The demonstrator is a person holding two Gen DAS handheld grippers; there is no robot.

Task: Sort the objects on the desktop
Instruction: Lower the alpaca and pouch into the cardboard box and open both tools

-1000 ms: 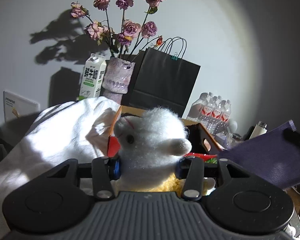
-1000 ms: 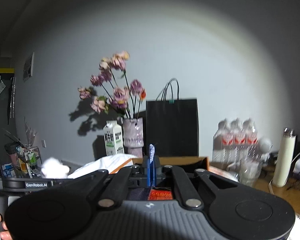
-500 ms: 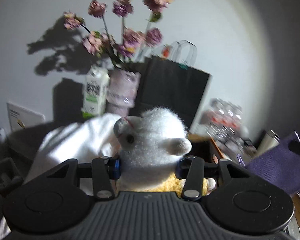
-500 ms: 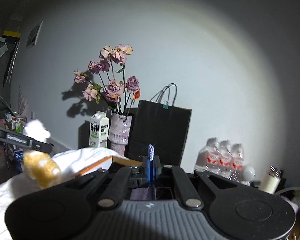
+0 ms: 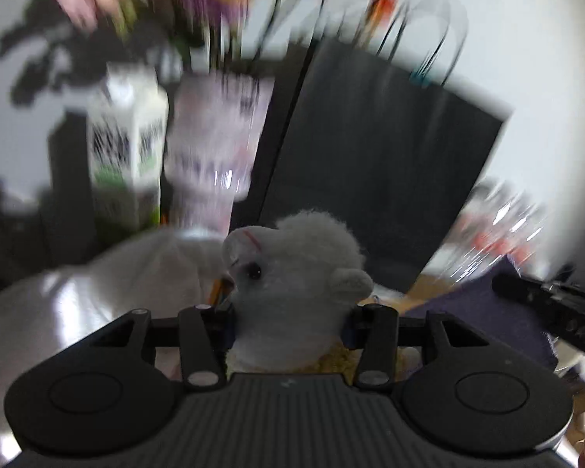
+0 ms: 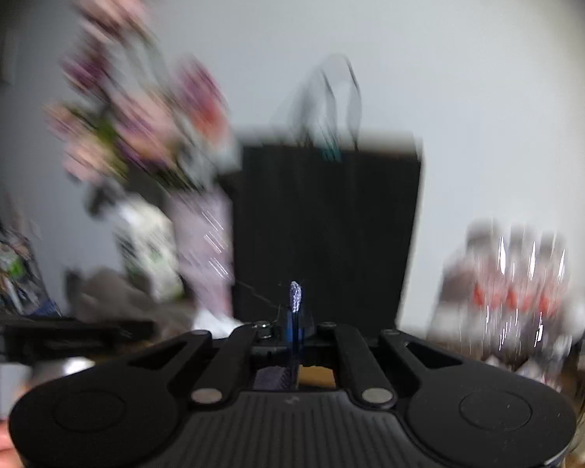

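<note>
A white plush toy [image 5: 292,269] with a yellow body sits between the fingers of my left gripper [image 5: 288,321], which is shut on it at the neck. The toy's head sticks up above the fingers. In the right wrist view my right gripper [image 6: 294,323] is shut on a flat purple sheet [image 6: 295,296], seen edge-on as a thin upright strip. The same purple sheet [image 5: 479,312] shows at the right of the left wrist view, held flat by a black gripper finger. Both views are heavily blurred by motion.
A black paper bag [image 5: 370,179] stands against the wall, with a vase of pink flowers [image 5: 214,148] and a milk carton [image 5: 128,148] to its left. Water bottles [image 5: 499,234] stand on the right. A white cloth [image 5: 97,292] lies low on the left.
Both grippers have swept quickly across toward the bag and vase, which now loom larger and blurred. The plush toy and the purple sheet stay gripped as before.
</note>
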